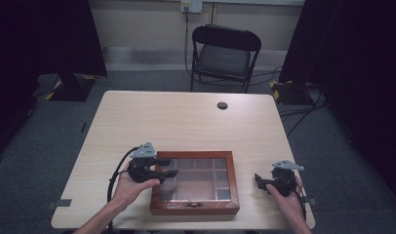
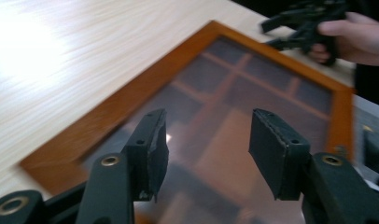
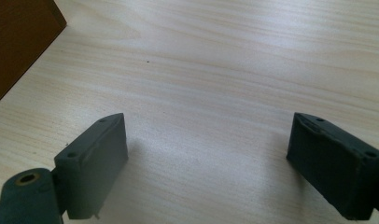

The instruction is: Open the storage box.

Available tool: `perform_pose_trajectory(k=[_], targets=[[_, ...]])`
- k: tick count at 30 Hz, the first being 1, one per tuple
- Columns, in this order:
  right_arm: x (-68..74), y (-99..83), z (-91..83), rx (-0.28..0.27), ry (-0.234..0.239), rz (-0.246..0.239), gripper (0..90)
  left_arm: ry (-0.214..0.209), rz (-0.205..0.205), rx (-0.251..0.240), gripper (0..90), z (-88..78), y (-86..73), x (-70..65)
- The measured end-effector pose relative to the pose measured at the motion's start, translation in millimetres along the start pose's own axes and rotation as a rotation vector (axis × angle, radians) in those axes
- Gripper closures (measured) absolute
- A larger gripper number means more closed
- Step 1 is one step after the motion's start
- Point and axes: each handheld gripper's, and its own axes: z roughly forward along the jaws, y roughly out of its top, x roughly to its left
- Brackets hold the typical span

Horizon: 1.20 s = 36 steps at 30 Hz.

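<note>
A shallow wooden box [image 1: 193, 204] with a glass lid and several compartments lies near the table's front edge. My left gripper [image 1: 169, 167] hovers over the box's left side, open. In the left gripper view, its jaws [image 2: 206, 123] stand apart above the glass, with the orange-brown frame [image 2: 108, 112] beneath and nothing between them. My right gripper [image 1: 258, 180] is a little to the right of the box, apart from it and open. The right gripper view has its jaws [image 3: 206, 123] wide over bare table, with a corner of the box [image 3: 15, 42] at the upper left.
The light wooden table [image 1: 186, 122] has a round cable hole [image 1: 222, 105] near its far edge. A black folding chair [image 1: 224, 53] stands behind the table. The right hand and its gripper [image 2: 304, 23] appear beyond the box in the left gripper view.
</note>
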Motion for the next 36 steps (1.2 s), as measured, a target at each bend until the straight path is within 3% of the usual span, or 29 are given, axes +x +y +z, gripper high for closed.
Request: perform_pose_trajectory(k=[8,15,20,22,29,36], targets=[[0.1,0.0,-0.1,0.001,-0.001,0.001,11.1,-0.094,0.055,0.053,53.0,15.6,-0.6,-30.3],[0.1,0.0,-0.1,0.001,-0.001,0.001,11.1,-0.189,0.087,0.083,60.6,24.6,-4.6,-44.3],[0.1,0.0,-0.1,0.001,-0.001,0.001,11.1,-0.193,0.108,0.118,69.2,29.4,-4.6,-50.4],[0.1,0.0,-0.1,0.001,-0.001,0.001,11.1,-0.231,0.123,0.121,72.0,32.3,-5.5,-53.8],[-0.1,0.0,0.0,-0.001,0.001,-0.002,11.1,-0.276,0.149,0.14,77.7,38.1,-6.0,-62.5],[0.1,0.0,-0.1,0.001,-0.001,0.001,11.1,-0.272,0.162,0.17,80.0,40.5,-10.7,-65.3]])
